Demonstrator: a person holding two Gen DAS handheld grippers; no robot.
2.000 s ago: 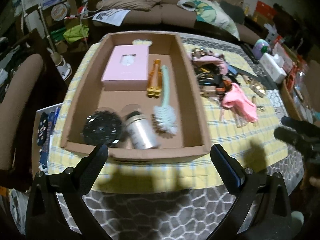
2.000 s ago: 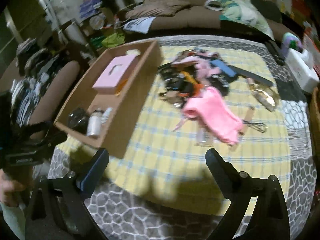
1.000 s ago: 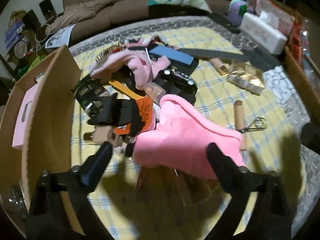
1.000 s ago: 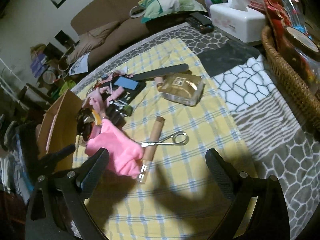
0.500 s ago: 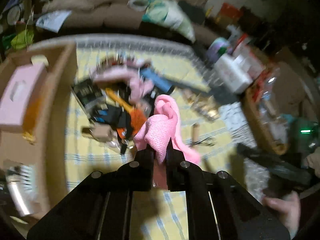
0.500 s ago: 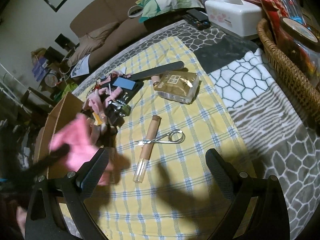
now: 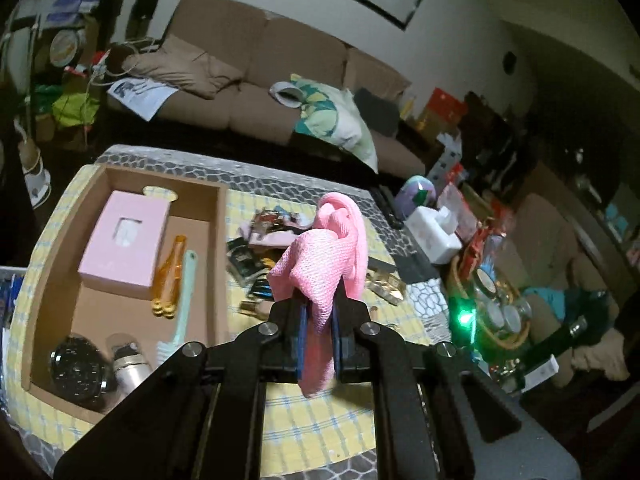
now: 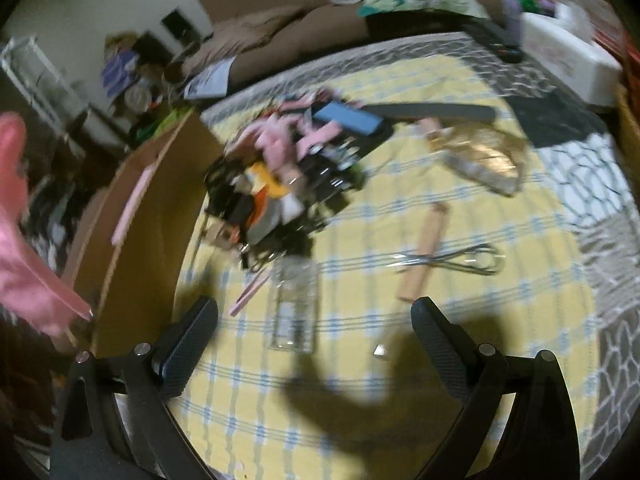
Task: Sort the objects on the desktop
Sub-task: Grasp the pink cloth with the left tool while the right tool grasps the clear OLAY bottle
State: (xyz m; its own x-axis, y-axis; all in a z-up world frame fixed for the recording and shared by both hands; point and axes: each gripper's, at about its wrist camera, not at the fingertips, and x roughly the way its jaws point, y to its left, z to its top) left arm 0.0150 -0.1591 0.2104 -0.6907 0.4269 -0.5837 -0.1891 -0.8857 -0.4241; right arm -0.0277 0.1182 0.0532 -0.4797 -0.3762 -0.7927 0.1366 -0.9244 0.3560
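My left gripper [image 7: 318, 320] is shut on a pink cloth [image 7: 324, 256] and holds it high above the table, to the right of the cardboard box [image 7: 218, 240]. The cloth also shows at the left edge of the right wrist view [image 8: 24, 264]. The box holds a pink carton [image 7: 126, 244], an orange bottle [image 7: 170, 276], a mint brush [image 7: 180, 316], a steel flask [image 7: 130, 368] and a black round object [image 7: 78, 368]. My right gripper [image 8: 314, 330] is open and empty, low over a clear glass bottle [image 8: 294, 304] lying on the yellow checked cloth [image 8: 480, 320].
A pile of mixed small items [image 8: 288, 172] lies beside the box wall [image 8: 160, 216]. A wooden stick [image 8: 426, 248], scissors [image 8: 452, 262], a gold packet [image 8: 484, 160] and a long black strip [image 8: 432, 112] lie further right. A white tissue box [image 8: 568, 56] stands far right.
My left gripper closed on the pink cloth, lifted it off the table and swung back toward the box. My right gripper moved left and down toward the clear bottle.
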